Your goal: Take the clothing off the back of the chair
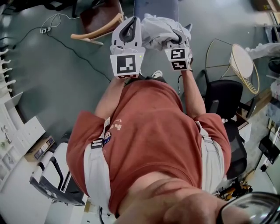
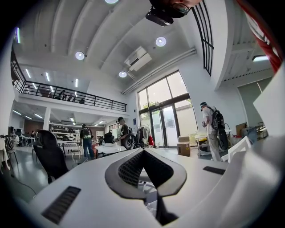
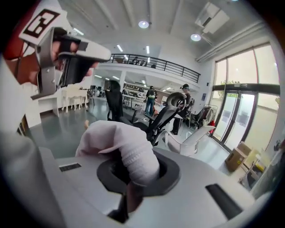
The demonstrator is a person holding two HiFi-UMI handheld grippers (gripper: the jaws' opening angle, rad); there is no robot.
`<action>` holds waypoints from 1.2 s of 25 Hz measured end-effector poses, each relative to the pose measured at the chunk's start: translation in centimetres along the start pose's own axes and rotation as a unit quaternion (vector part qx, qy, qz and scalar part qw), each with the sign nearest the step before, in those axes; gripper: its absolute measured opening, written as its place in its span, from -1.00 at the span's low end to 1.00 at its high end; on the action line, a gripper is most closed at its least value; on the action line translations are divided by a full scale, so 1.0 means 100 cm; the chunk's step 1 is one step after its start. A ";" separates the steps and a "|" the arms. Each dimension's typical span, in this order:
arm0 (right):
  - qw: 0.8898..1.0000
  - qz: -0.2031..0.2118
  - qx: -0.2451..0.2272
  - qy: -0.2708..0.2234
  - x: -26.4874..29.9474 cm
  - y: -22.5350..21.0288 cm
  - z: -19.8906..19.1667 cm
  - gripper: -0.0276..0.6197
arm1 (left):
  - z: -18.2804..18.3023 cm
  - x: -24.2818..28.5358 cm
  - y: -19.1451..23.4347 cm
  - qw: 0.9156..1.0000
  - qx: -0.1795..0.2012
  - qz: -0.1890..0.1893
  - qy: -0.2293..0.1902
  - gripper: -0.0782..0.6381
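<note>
Seen from above, a person in a red shirt holds two grippers out in front. The right gripper (image 1: 176, 43) is clamped on a ribbed fold of the pale clothing (image 1: 158, 29), which bunches up around its jaws. The clothing hangs just beside a blue-grey chair back (image 1: 155, 8); whether it touches it cannot be told. The left gripper (image 1: 131, 24) sits just beside the clothing, with its jaw tips together and nothing between them.

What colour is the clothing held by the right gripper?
Pale, off-white clothing, with a ribbed cuff; the right gripper view shows it best.
</note>
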State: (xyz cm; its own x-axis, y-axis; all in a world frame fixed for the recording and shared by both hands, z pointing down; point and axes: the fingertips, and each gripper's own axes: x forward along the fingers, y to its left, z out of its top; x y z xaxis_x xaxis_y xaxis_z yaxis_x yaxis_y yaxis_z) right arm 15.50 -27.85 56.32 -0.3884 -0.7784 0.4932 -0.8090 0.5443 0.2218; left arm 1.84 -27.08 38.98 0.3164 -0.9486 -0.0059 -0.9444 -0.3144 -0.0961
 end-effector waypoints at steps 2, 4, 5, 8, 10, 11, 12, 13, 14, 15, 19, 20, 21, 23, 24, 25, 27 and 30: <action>0.999 -0.011 0.023 -0.023 -0.011 -0.009 0.015 -0.81 | 0.003 0.000 0.000 1.000 -0.001 0.000 -0.004 -0.74; 0.998 -0.021 0.035 -0.043 -0.022 -0.019 0.029 -0.81 | 0.006 0.001 -0.001 1.000 -0.001 -0.001 -0.007 -0.74; 0.998 -0.025 0.040 -0.052 -0.026 -0.023 0.035 -0.81 | 0.007 0.002 -0.002 1.000 -0.001 -0.001 -0.009 -0.74; 0.995 -0.037 0.053 -0.081 -0.042 -0.032 0.056 -0.81 | 0.013 0.000 -0.002 1.000 -0.002 -0.003 -0.018 -0.74; 0.992 -0.046 0.064 -0.101 -0.054 -0.040 0.069 -0.81 | 0.017 -0.001 -0.003 1.000 -0.003 -0.005 -0.013 -0.74; 0.990 -0.052 0.068 -0.111 -0.061 -0.046 0.075 -0.81 | 0.019 -0.002 -0.004 1.000 -0.002 -0.007 -0.009 -0.74; 0.988 -0.060 0.070 -0.122 -0.068 -0.053 0.080 -0.81 | 0.023 -0.002 -0.006 1.000 -0.001 -0.007 -0.013 -0.74; 0.986 -0.068 0.071 -0.134 -0.077 -0.060 0.087 -0.81 | 0.028 -0.001 -0.007 1.000 0.000 -0.006 -0.023 -0.74; 0.984 -0.077 0.071 -0.147 -0.085 -0.067 0.094 -0.81 | 0.032 -0.001 -0.007 1.000 0.000 -0.006 -0.026 -0.74; 0.981 -0.085 0.071 -0.159 -0.093 -0.073 0.102 -0.81 | 0.034 -0.002 -0.008 1.000 0.001 -0.007 -0.020 -0.74; 0.970 -0.114 0.066 -0.202 -0.123 -0.093 0.133 -0.81 | 0.043 -0.001 -0.004 1.000 0.005 -0.005 -0.020 -0.74; 0.968 -0.121 0.065 -0.210 -0.130 -0.098 0.140 -0.81 | 0.046 -0.001 -0.003 1.000 0.005 -0.004 -0.023 -0.74; 0.966 -0.127 0.065 -0.218 -0.137 -0.103 0.146 -0.81 | 0.049 -0.002 -0.001 1.000 0.006 -0.002 -0.026 -0.74; 0.961 -0.140 0.065 -0.231 -0.149 -0.112 0.156 -0.81 | 0.056 -0.002 0.003 0.999 0.005 0.004 -0.035 -0.74; 0.958 -0.146 0.067 -0.238 -0.155 -0.116 0.161 -0.81 | 0.061 -0.001 0.005 0.999 0.001 0.008 -0.045 -0.74; 0.955 -0.152 0.068 -0.244 -0.161 -0.120 0.165 -0.81 | 0.066 -0.001 0.007 0.998 -0.007 0.014 -0.056 -0.74; 0.949 -0.164 0.069 -0.259 -0.173 -0.128 0.173 -0.81 | 0.075 -0.001 0.011 0.997 -0.015 0.022 -0.070 -0.74; 0.939 -0.183 0.074 -0.281 -0.192 -0.136 0.186 -0.81 | 0.088 -0.003 0.015 0.996 -0.013 0.024 -0.086 -0.74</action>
State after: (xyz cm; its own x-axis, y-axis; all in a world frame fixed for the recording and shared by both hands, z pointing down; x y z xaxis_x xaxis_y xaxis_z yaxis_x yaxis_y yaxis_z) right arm 25.75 -26.09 28.19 -0.2109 -0.9696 -0.1242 -0.9700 0.1919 0.1493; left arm 1.11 -26.95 30.06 0.2790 -0.9433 -0.1801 -0.9602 -0.2715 -0.0654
